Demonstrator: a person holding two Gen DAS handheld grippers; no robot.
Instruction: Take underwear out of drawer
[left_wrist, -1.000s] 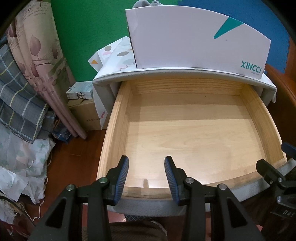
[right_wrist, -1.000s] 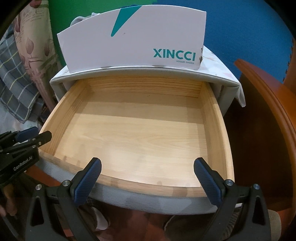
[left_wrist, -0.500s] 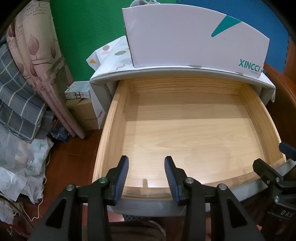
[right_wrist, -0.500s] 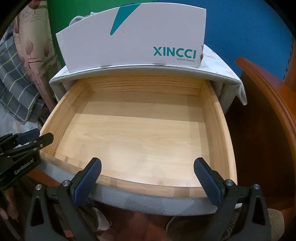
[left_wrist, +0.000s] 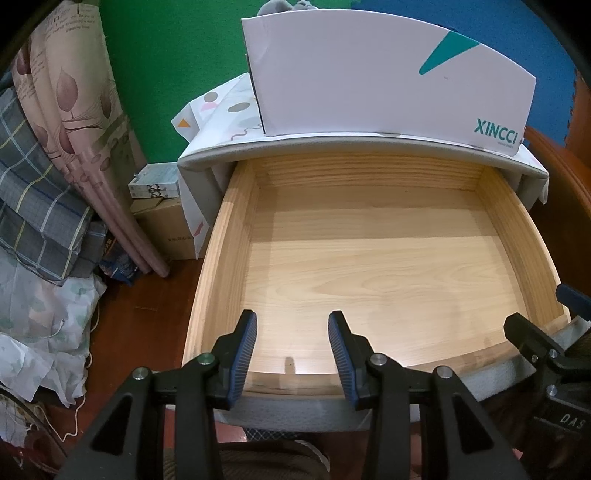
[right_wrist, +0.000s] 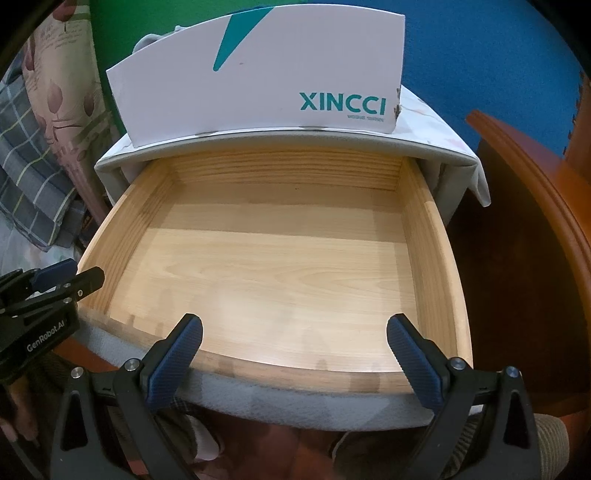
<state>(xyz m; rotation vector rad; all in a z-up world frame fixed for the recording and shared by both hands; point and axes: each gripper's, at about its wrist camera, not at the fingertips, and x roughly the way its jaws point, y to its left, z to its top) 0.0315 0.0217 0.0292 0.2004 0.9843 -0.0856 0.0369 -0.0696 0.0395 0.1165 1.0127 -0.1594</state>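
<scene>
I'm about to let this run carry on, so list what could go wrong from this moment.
1. The drawer shows only bare wood inside; no underwear is visible, so reaching in may grasp nothing.
2. The left gripper and right gripper both hang open over the drawer's front edge; dropping lower could knock it.
3. Grey fabric peeks above the white XINCCI box on top; if the underwear lies there, pushing the box could topple it.

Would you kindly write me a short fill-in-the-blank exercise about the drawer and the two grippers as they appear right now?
1. The wooden drawer is pulled ____.
2. Its floor holds ____ garments.
3. The white box on the cabinet top reads ____.
4. Of the left gripper and the right gripper, the ____ one is spread wider.

Missing words: open; no; XINCCI; right
</scene>
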